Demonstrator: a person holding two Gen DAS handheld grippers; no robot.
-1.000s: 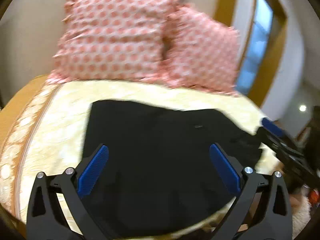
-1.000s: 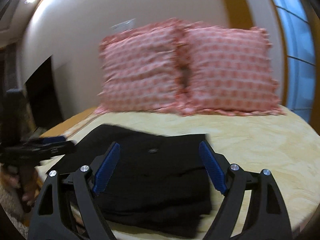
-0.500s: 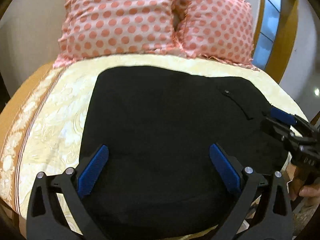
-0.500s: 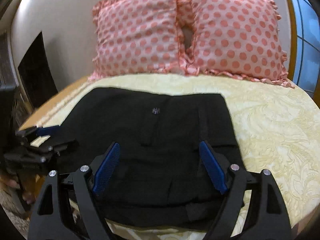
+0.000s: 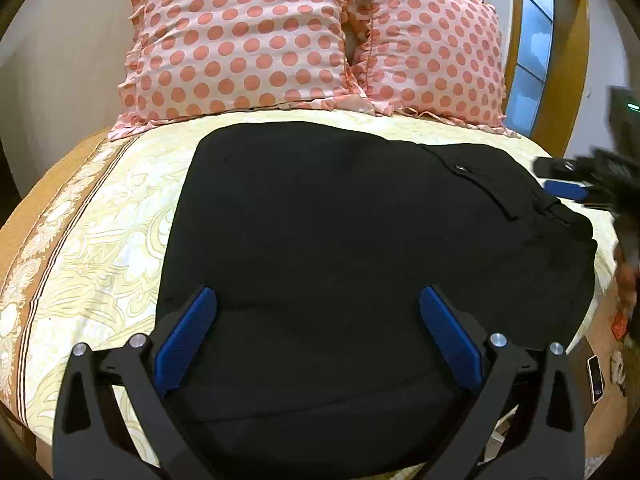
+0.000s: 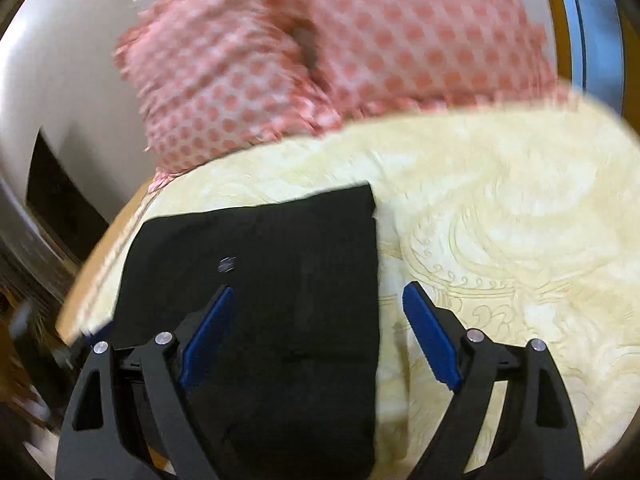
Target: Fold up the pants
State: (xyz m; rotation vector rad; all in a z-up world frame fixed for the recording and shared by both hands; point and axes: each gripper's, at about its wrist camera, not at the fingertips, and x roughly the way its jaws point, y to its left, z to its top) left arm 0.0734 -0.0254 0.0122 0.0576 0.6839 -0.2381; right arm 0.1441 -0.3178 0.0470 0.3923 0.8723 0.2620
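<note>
Black pants [image 5: 340,240] lie flat, folded into a wide block, on the cream patterned bedspread [image 5: 100,248]. My left gripper [image 5: 316,300] hovers open over their near part, its blue pads wide apart with nothing between them. In the left wrist view the right gripper [image 5: 568,180] shows blurred at the pants' far right end. In the right wrist view the right gripper [image 6: 318,300] is open above the right edge of the pants [image 6: 280,280]; one blue pad is over the cloth, the other over bare bedspread [image 6: 500,220].
Two pink polka-dot pillows [image 5: 240,40] [image 5: 432,52] lean against the wall behind the pants. A window with a wooden frame [image 5: 536,52] is at the right. A phone [image 5: 595,378] lies on the floor by the bed's near right corner.
The left gripper sank a little toward the pants. The right gripper swung right and rolled; it now sits at the pants' right edge instead of over their middle. Both stayed open.
</note>
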